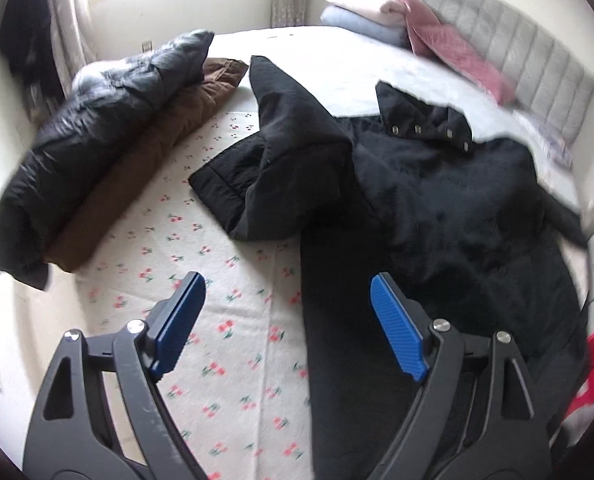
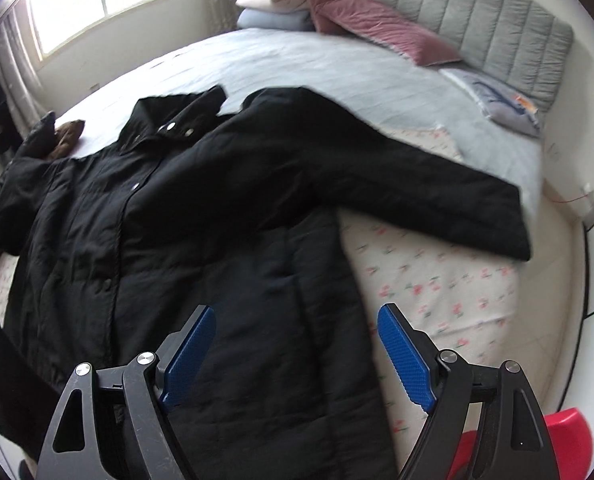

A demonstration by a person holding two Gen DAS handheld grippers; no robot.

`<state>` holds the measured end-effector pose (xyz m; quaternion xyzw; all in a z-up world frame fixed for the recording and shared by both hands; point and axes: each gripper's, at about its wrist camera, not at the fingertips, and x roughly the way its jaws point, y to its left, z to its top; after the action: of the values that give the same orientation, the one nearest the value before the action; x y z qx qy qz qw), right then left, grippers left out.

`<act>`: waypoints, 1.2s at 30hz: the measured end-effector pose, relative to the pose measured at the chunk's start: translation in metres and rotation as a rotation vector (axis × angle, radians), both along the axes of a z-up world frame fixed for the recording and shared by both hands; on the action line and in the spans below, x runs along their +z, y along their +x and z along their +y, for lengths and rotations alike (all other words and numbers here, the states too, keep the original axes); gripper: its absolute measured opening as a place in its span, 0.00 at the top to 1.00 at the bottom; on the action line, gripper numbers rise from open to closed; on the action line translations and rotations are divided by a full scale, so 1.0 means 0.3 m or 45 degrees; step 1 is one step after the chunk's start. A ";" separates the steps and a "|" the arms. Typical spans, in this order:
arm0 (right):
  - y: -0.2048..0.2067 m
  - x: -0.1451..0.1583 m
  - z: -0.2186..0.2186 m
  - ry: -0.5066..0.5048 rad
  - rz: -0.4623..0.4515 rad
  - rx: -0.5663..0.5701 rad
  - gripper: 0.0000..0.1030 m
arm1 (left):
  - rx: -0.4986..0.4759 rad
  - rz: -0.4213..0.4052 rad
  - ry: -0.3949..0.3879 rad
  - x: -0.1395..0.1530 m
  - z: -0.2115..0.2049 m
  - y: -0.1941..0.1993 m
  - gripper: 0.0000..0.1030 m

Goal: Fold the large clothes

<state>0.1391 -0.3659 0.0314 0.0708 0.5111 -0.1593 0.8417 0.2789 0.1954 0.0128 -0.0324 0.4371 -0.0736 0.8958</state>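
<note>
Over the foot of a bed, the left wrist view shows the left gripper held above the cherry-print white sheet, tilted down and forward, its blue-padded fingers spread wide and holding nothing; one finger hangs over the sheet, the other over the hem of the long black quilted coat. That coat lies front-up across the bed, its snap-studded collar toward the grey padded headboard, and one sleeve is bent back on itself over the sheet. Beside it at the bed's edge lie a shiny black puffer jacket and a brown quilted jacket, touching each other. Folded pale blankets and a dusty pink pillow sit near the headboard. From the right wrist view, the right gripper hovers above the coat's lower part, also angled downward, its blue-padded fingers parted and empty, one over black cloth, the other over the sheet. The coat's other sleeve stretches straight out across the grey bedspread. A red object shows at the lower corner, blurred.
</note>
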 end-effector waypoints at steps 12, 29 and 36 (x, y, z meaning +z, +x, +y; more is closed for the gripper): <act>-0.074 -0.029 0.099 -0.058 0.043 0.151 0.18 | 0.379 0.003 0.115 -0.148 0.141 0.302 0.18; -0.191 -0.161 0.106 -0.003 0.124 0.096 0.18 | 0.376 0.025 0.108 -0.200 0.038 0.515 0.95; -0.166 -0.165 0.129 -0.012 0.116 0.093 0.18 | 0.487 -0.538 0.366 0.354 0.050 0.371 0.95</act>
<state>0.0894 -0.3271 -0.0179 0.0406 0.5503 -0.1338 0.8232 0.3903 0.2106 0.1190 0.0287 0.2333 0.1536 0.9598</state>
